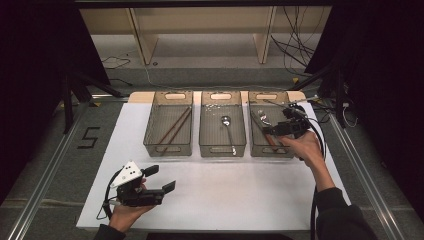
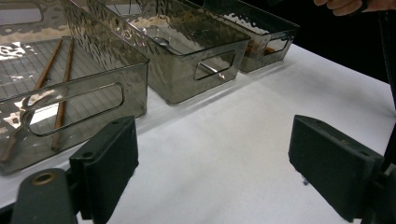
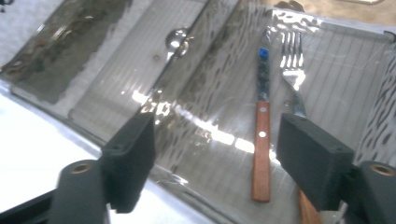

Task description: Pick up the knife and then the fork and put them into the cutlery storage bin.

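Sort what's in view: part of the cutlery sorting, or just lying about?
In the job: right bin, knife, fork, right tool, open above them.
Lying about: chopsticks, spoon, left tool, open over the white sheet.

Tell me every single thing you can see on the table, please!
Bins: three, smoky clear, in a row at the far side of the white table.
Chopsticks: two, brown, in the left bin.
Spoon: one, silver, in the middle bin.
Knife: one, wooden handle, in the right bin.
Fork: one, silver, beside the knife.
Left gripper: one, black, open above the near table.
Right gripper: one, black, open over the right bin.
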### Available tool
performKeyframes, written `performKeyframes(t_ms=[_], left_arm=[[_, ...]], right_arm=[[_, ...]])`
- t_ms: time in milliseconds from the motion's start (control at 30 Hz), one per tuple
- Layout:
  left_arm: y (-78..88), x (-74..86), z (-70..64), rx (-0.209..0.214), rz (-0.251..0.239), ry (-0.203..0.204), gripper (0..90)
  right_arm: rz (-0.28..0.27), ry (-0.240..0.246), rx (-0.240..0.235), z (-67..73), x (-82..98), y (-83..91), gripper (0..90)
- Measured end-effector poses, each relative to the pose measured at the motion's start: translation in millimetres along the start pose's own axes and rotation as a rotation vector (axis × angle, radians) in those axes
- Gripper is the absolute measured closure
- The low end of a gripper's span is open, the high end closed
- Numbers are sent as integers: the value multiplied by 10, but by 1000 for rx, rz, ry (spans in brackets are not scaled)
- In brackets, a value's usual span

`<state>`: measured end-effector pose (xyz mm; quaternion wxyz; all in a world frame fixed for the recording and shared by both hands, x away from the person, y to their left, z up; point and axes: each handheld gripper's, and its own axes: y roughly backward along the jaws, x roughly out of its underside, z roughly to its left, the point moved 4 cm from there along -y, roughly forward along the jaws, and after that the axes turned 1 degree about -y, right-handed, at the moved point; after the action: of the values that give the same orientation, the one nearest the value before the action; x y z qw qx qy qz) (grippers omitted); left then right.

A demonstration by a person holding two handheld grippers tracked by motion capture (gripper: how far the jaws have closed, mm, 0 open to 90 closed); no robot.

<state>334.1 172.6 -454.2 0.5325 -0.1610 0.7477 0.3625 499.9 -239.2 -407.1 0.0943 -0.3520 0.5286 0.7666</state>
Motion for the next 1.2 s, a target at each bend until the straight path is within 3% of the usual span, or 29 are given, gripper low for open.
performKeyframes(t_ms=[200, 533, 800, 1200], left_arm=[[-2, 3, 1, 0, 3, -1, 154], [0, 5, 4, -2, 3, 4, 154], [6, 7, 9, -3, 4, 1, 154], [8, 7, 8, 1, 4, 10, 154]], right_arm=[[-57, 14, -24, 137, 101, 97, 211], [-137, 68, -61, 414, 230, 222, 202], [-193, 84, -102, 584, 426, 248, 207], [-267, 93, -153, 727, 753, 309, 209]])
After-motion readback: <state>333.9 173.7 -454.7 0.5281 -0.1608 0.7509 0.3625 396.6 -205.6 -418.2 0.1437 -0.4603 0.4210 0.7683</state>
